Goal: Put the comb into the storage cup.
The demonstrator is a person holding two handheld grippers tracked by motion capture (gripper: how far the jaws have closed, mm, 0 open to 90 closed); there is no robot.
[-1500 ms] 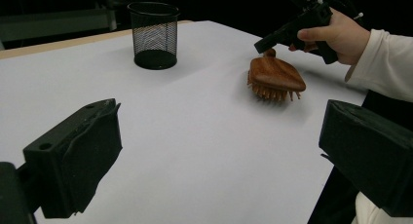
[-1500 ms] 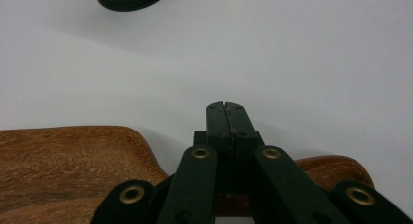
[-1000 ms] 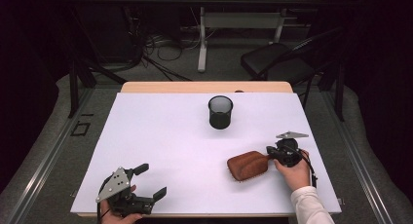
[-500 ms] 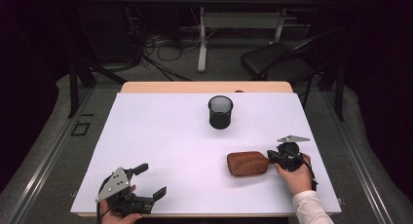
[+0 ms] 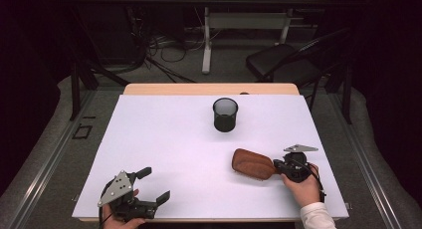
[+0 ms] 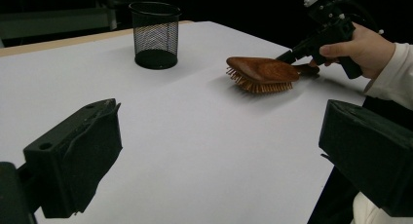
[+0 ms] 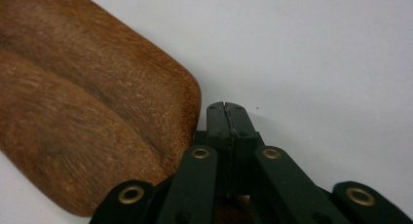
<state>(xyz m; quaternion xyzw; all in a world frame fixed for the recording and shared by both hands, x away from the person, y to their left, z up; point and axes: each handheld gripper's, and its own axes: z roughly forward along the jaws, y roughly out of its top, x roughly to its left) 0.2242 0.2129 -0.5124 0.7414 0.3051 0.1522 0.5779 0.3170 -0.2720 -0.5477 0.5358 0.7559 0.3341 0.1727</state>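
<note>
A wooden hairbrush (image 5: 253,164) lies bristles down on the white table (image 5: 164,139), right of the middle. My right gripper (image 5: 276,165) is shut at the brush's handle end. In the right gripper view its fingertips (image 7: 226,114) meet with nothing between them, just beside the brush's brown back (image 7: 87,102). The handle runs under the jaws, and I cannot tell whether it is gripped. My left gripper (image 5: 154,184) rests open at the near left corner. Through its wide jaws (image 6: 219,156) I see the hairbrush (image 6: 263,70) and the right gripper (image 6: 288,55).
A black mesh cup (image 5: 225,114) stands upright toward the far middle of the table, also seen as the cup (image 6: 155,34) in the left gripper view. A dark chair (image 5: 283,64) and cables lie on the floor beyond the far edge.
The right hand and its gripper have shifted slightly toward the near edge. The brush stays almost where it was. The left gripper has not moved.
</note>
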